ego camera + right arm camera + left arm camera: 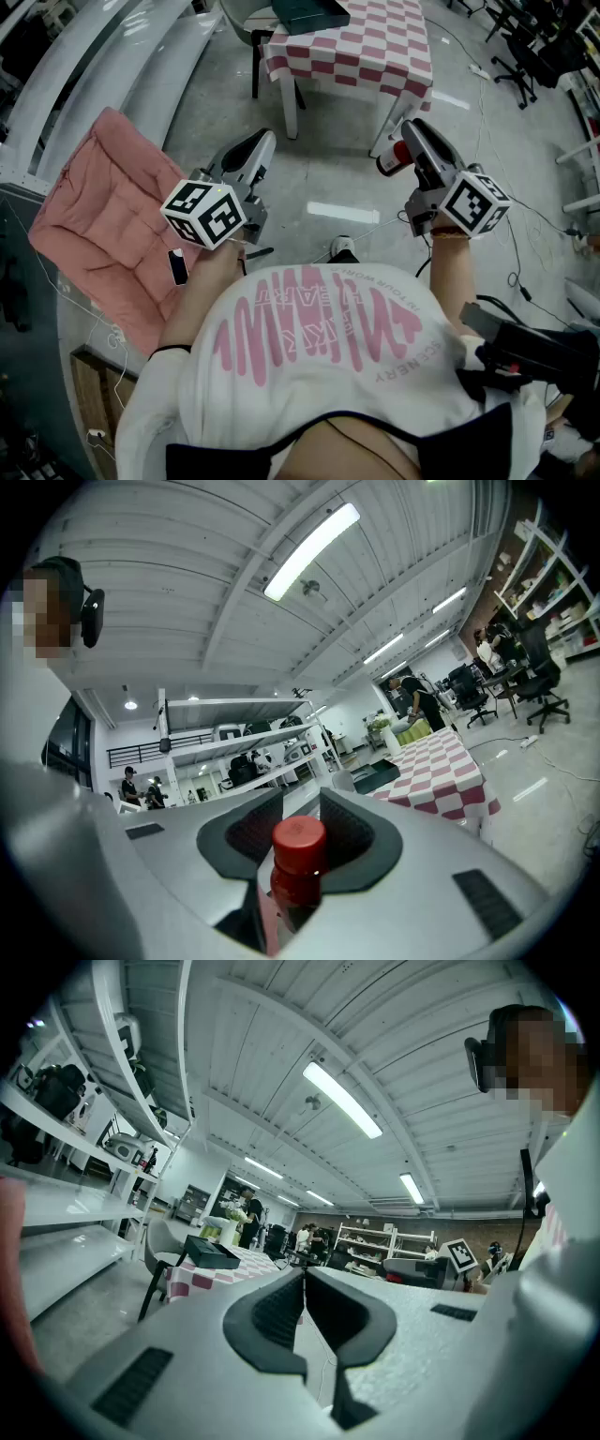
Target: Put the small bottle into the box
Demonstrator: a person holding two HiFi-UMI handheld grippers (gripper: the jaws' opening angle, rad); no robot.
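The small bottle (390,159), red-capped with a pale label, is clamped in my right gripper (418,139), held level in the air over the floor, short of the table's near right leg. In the right gripper view the bottle (298,860) stands between the dark pads, red cap uppermost. The box (311,11), dark and flat, lies on the checkered table (375,47) ahead; it also shows as the box (377,776) and the box (210,1252) in both gripper views. My left gripper (260,142) is level and shut, with nothing between its pads (281,1314).
A pink cushion (108,211) lies on a white bench at the left. A grey chair (246,17) stands at the table's far left. Cables (511,253) trail over the floor at the right. Shelves (84,1157) line the left wall; people stand far off.
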